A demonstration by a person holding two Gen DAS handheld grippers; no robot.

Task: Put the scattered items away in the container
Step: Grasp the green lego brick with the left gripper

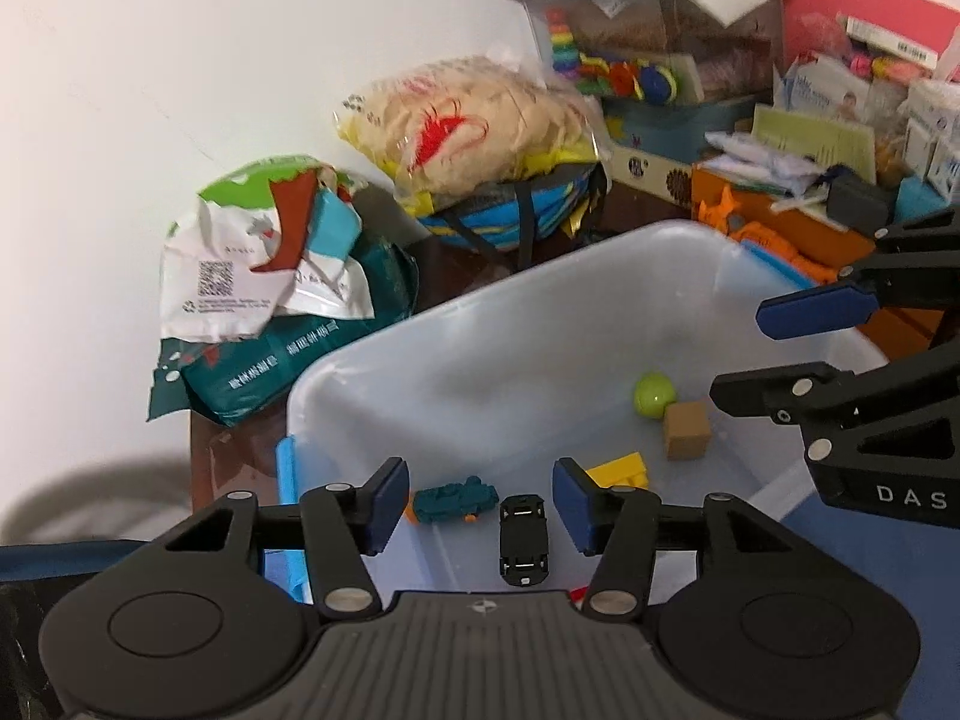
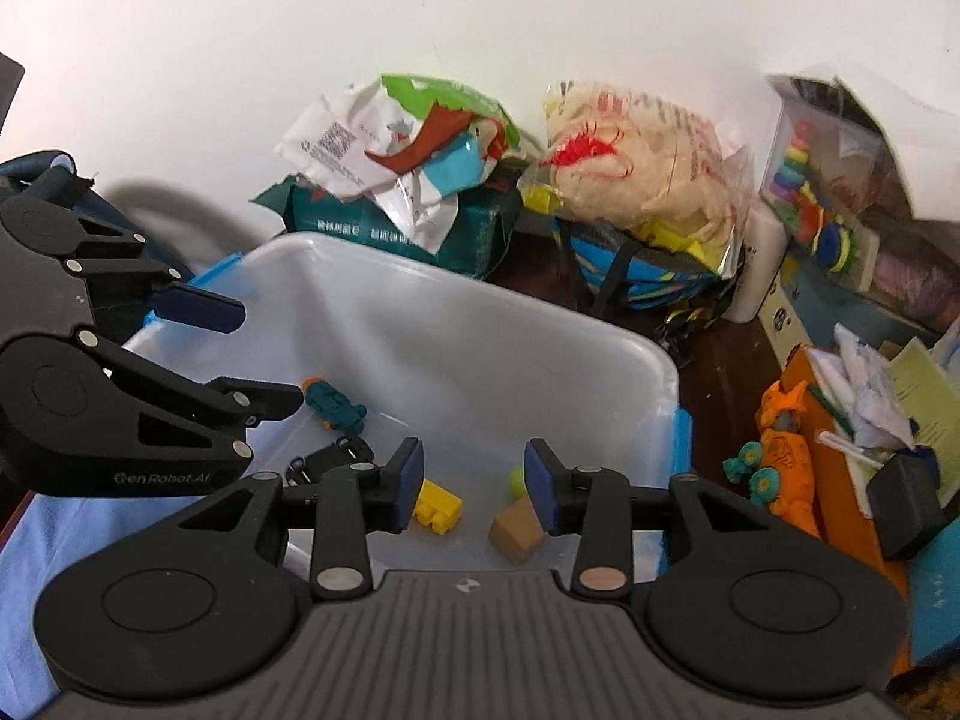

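A translucent white bin (image 1: 480,306) (image 2: 456,312) holds a teal toy vehicle (image 1: 456,498) (image 2: 335,407), a black toy car (image 1: 524,540) (image 2: 327,457), a yellow brick (image 1: 621,468) (image 2: 439,507), a tan block (image 1: 687,429) (image 2: 516,531) and a green ball (image 1: 654,394) (image 2: 516,480). My left gripper (image 1: 477,504) (image 2: 252,354) is open and empty above the bin's near left part. My right gripper (image 2: 474,483) (image 1: 738,354) is open and empty above the bin's right part.
Behind the bin lie crumpled bags (image 1: 270,264), a bag of noodles (image 1: 474,126) and boxes of toys (image 1: 636,60). An orange toy with teal wheels (image 2: 780,456) lies right of the bin. A blue cloth (image 2: 72,534) lies under the bin.
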